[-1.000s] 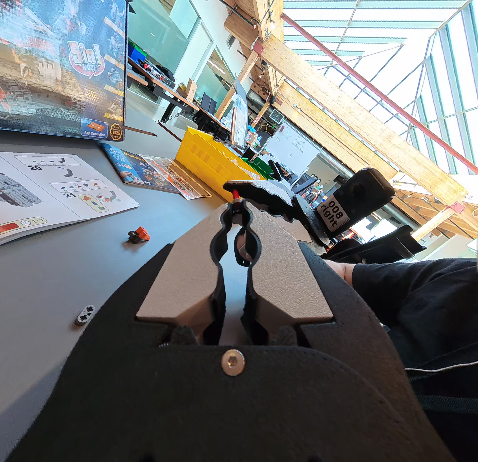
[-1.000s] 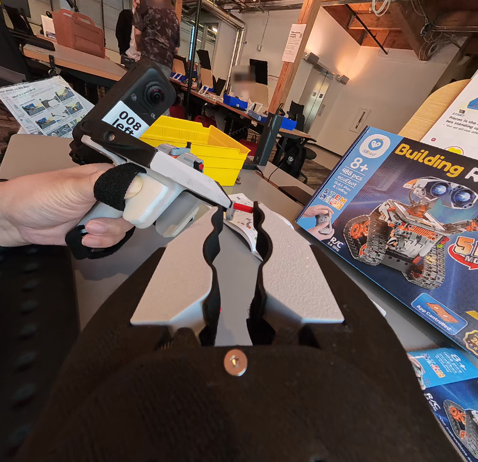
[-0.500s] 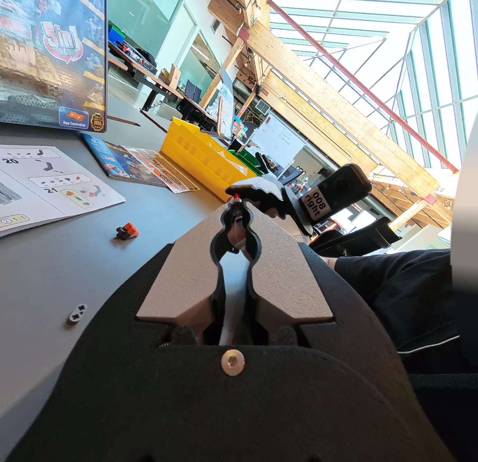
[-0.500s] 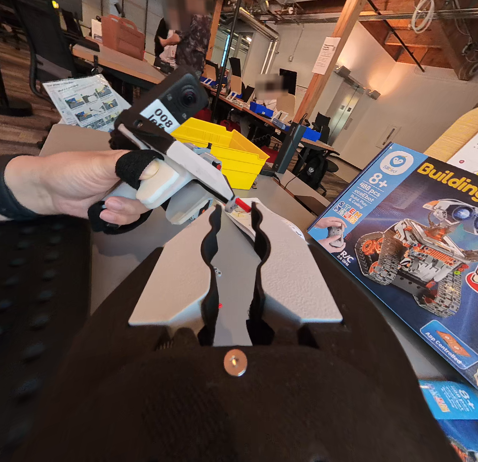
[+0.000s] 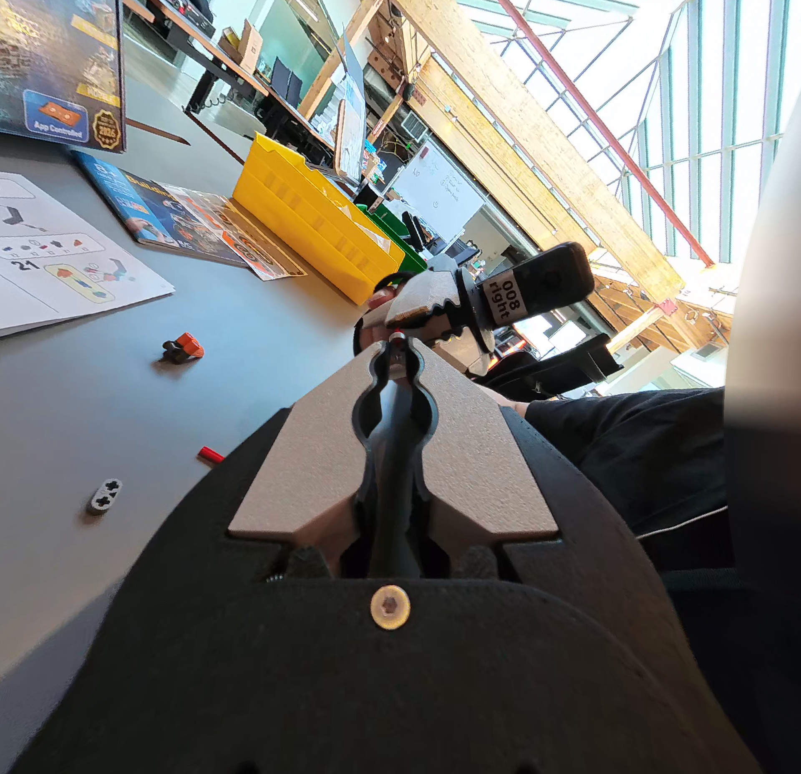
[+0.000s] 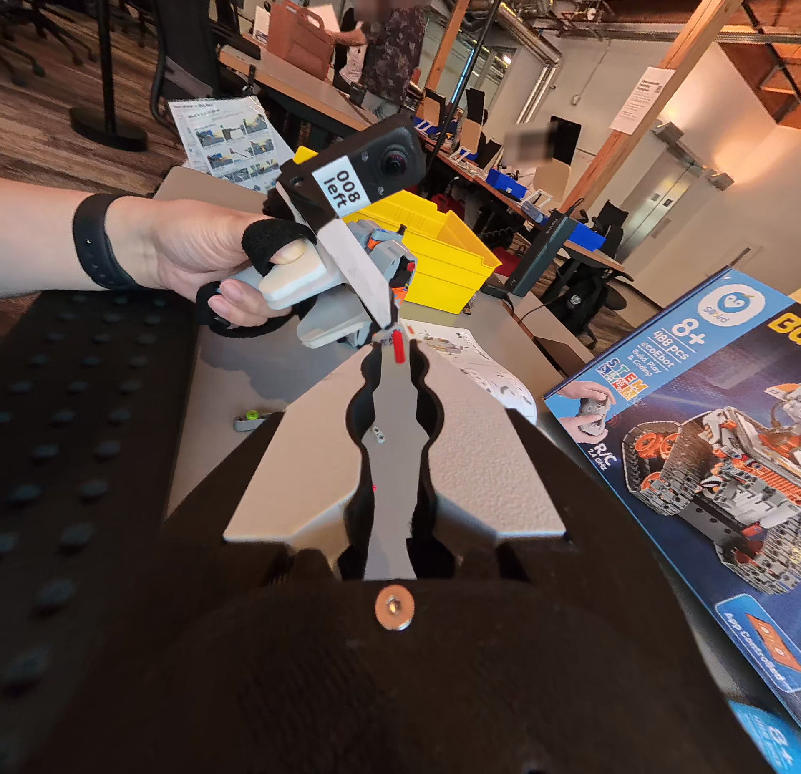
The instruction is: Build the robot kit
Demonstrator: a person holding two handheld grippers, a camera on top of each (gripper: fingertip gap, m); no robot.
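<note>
My left fingers stay clamped on a small grey piece, now tipped so its red pin points down instead of sideways, into the gap of my right fingers, parted and untouching, above the worktop.

The left wrist view sits low over the grey table, tilted up and rolled, looking along its fingers toward the right gripper close ahead and the skylight roof beyond. The right wrist view looks back from the opposite side, level, at the left gripper just ahead. Both share the table, the yellow bin and the small red pin between the facing tips
</note>
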